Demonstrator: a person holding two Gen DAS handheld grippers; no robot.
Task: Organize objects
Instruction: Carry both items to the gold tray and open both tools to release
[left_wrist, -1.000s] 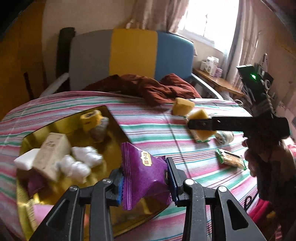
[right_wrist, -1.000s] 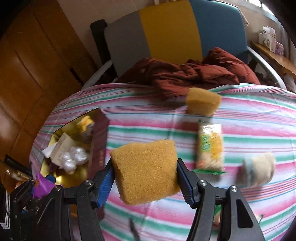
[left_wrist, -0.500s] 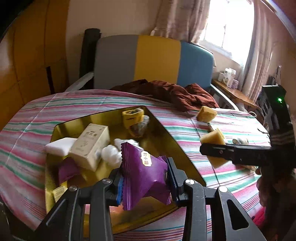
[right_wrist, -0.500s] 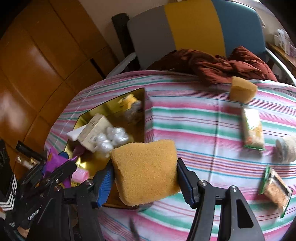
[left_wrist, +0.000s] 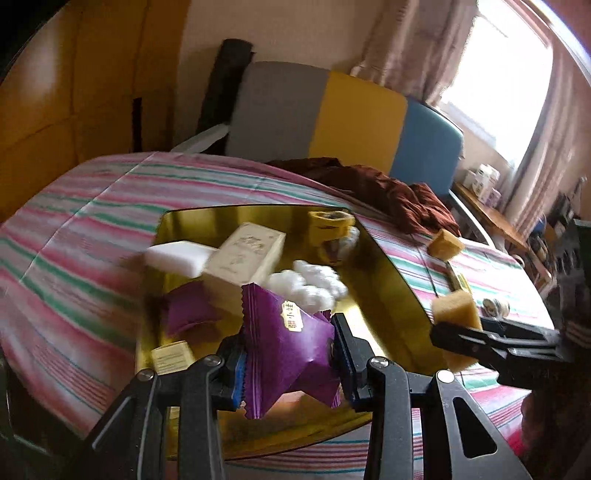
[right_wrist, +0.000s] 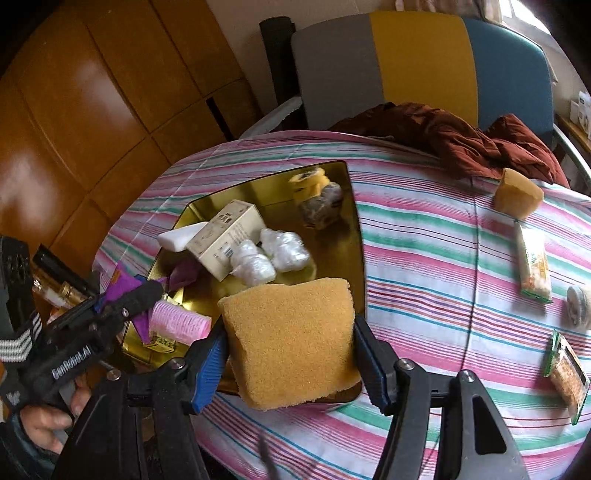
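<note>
My left gripper (left_wrist: 291, 363) is shut on a purple snack packet (left_wrist: 284, 343) and hangs over the near part of the gold tray (left_wrist: 388, 273). My right gripper (right_wrist: 290, 350) is shut on a yellow sponge (right_wrist: 291, 336) above the tray's near right corner (right_wrist: 356, 236). In the tray lie a cream box (right_wrist: 225, 236), a white block (right_wrist: 177, 236), white wrapped balls (right_wrist: 273, 254), a yellow tape roll (right_wrist: 310, 181), a pink hair roller (right_wrist: 181, 325) and another purple packet (left_wrist: 188, 314). In the right wrist view the left gripper (right_wrist: 122, 299) shows at the left edge with its purple packet (right_wrist: 123, 286).
On the striped tablecloth (right_wrist: 424, 258) to the right lie a second yellow sponge (right_wrist: 517, 194), a snack bar (right_wrist: 533, 264), a white roll (right_wrist: 580, 310) and a green-edged packet (right_wrist: 565, 373). A dark red cloth (right_wrist: 461, 140) lies at the table's far edge before a grey, yellow and blue chair (right_wrist: 417, 62).
Both grippers have moved left over the table with their loads, from the striped cloth toward and over the gold tray. The tray now fills the middle of both views.
</note>
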